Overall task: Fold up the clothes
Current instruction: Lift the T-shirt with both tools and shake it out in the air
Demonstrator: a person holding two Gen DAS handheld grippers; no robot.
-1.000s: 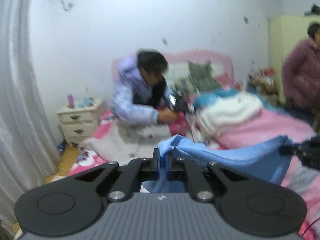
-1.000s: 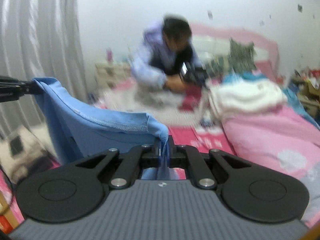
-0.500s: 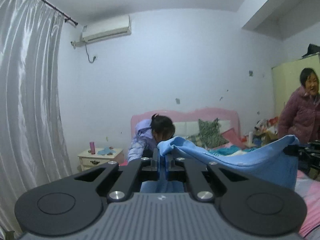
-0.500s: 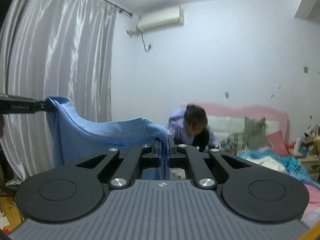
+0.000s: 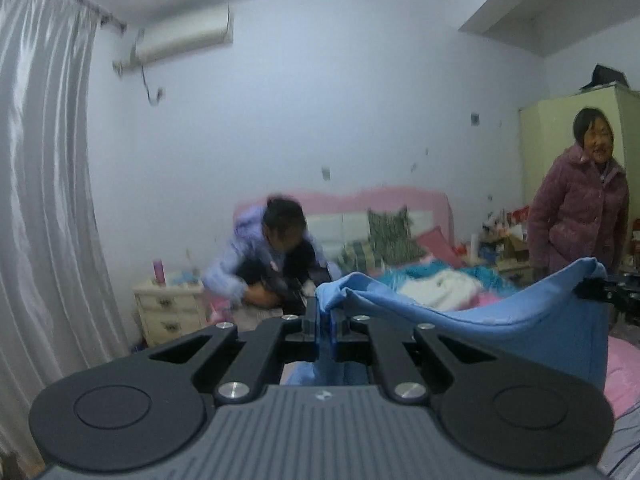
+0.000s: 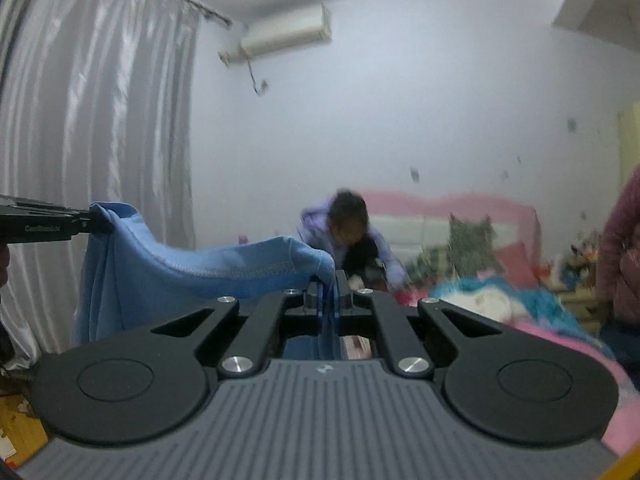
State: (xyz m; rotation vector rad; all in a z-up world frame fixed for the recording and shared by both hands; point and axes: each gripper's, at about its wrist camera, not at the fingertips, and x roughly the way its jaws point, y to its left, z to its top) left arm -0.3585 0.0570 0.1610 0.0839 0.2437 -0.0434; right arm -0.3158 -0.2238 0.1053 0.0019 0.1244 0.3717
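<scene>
A light blue garment (image 5: 520,320) hangs stretched in the air between my two grippers, above a pink bed. My left gripper (image 5: 323,312) is shut on one corner of the cloth, which bunches over its fingertips. My right gripper (image 6: 329,288) is shut on the opposite corner of the blue garment (image 6: 192,272). In the left wrist view the right gripper (image 5: 600,290) shows at the right edge, pinching the cloth. In the right wrist view the left gripper (image 6: 86,222) shows at the left edge, doing the same. The hem sags between them and the rest hangs down.
The pink bed (image 5: 624,376) carries piled clothes and pillows (image 5: 436,284). A person in a lilac jacket (image 5: 256,264) crouches on it. Another person in a maroon coat (image 5: 580,216) stands right, by a wardrobe (image 5: 536,152). A white nightstand (image 5: 168,312) and curtains (image 5: 44,200) stand left.
Both grippers rose with the blue garment, from low over the bed to well above it. The views tipped up to the wall, then dipped slightly. The grip on both corners held.
</scene>
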